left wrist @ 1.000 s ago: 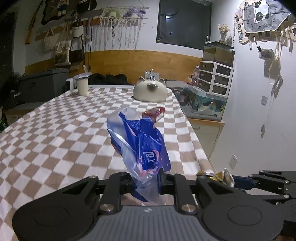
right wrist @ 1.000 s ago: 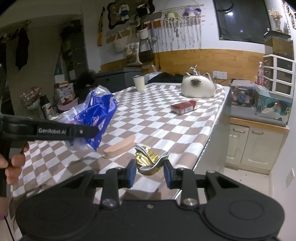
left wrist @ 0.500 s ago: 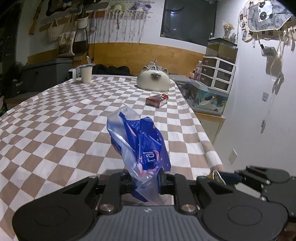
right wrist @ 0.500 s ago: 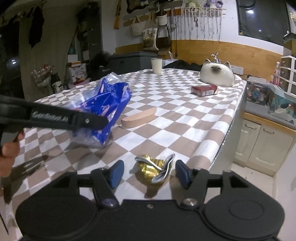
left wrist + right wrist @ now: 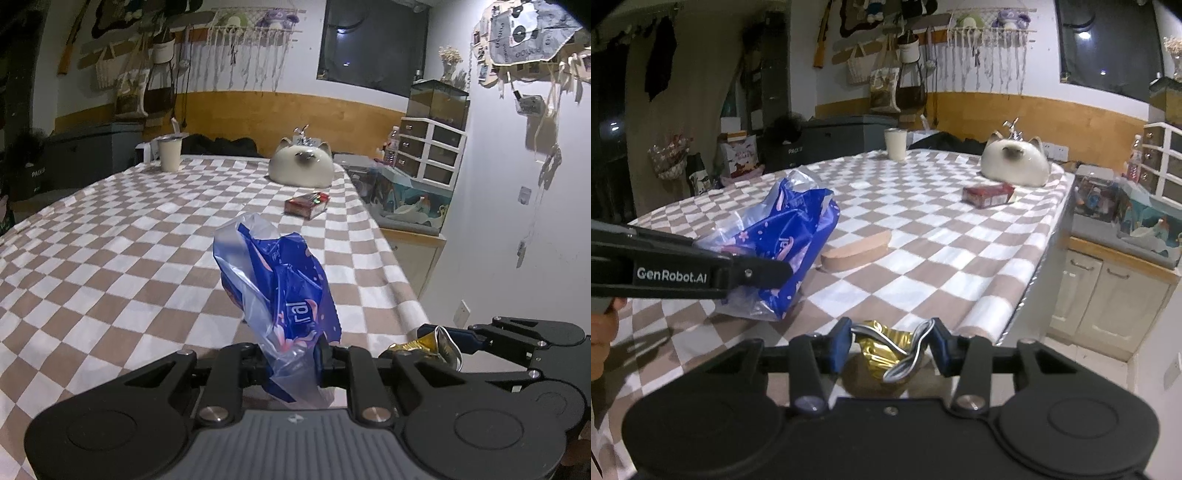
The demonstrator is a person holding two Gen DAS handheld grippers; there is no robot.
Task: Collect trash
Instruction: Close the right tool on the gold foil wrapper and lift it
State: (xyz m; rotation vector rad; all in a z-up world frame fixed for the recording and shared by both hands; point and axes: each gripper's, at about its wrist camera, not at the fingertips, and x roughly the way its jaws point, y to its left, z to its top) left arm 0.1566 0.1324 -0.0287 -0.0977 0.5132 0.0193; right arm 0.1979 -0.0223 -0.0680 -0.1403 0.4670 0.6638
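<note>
Foil wrapper (image 5: 886, 345), gold and crumpled, now sits between the blue pads of the right gripper (image 5: 891, 343), whose jaws are closing after standing wide half a second ago with the wrapper loose on the cloth; the pads look to touch it on both sides at the near edge of the table (image 5: 960, 258). That suggests a re-grip, so this piece of trash is close to being secured again. The left gripper (image 5: 291, 363) is clamped on a blue plastic bag (image 5: 280, 295), as it was a second ago, holding it up over the checked cloth just left of the wrapper. Left on the table are a tan oblong block (image 5: 855, 251) near the bag, a red packet (image 5: 988, 194) farther back, a cat-shaped ornament (image 5: 1015, 162) and a cup (image 5: 895, 144). Nothing lies between wrapper and bag; the bag's mouth looks pinched rather than open, which may hinder dropping the wrapper in.
</note>
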